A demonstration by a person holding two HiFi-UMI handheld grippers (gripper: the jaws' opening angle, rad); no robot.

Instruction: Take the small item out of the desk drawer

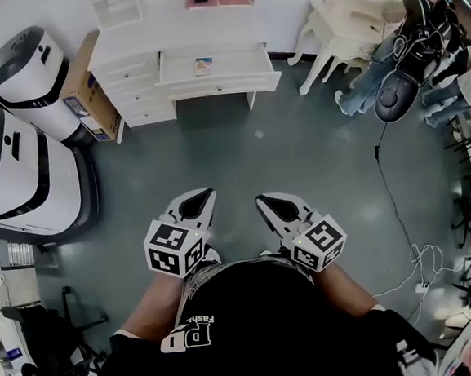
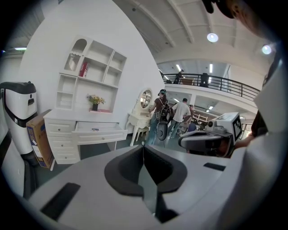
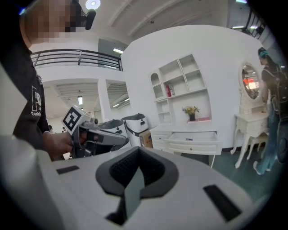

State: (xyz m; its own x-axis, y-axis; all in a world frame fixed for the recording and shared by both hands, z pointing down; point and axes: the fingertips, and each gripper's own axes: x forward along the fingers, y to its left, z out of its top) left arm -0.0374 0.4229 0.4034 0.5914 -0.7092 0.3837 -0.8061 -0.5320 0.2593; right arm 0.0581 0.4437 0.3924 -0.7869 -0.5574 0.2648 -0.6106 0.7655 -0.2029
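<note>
across the grey-green floor (image 1: 298, 153), well apart from the person, the white painted desk (image 1: 205, 30) stood with its drawer (image 1: 220, 84) pulled open, so the small item (image 1: 203, 65) lay exposed inside. it looked like a flat printed card, though too far off to be sure. the left gripper (image 1: 197, 201) and right gripper (image 1: 271, 206), pale moulded shells with dark ribbed pads (image 3: 121, 170), were carried at the waist, jaws pressed together on nothing, likely because nothing was within reach.

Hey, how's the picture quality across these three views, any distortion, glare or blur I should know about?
Head view: heavy fisheye bending and dark corners, yet the open drawer reads clearly. Left gripper view: ceiling lights bloom with glare, and the left claw looms large and soft up close. Right gripper view: straight walls curve, the edges darken, and the desk stays fairly sharp.
</note>
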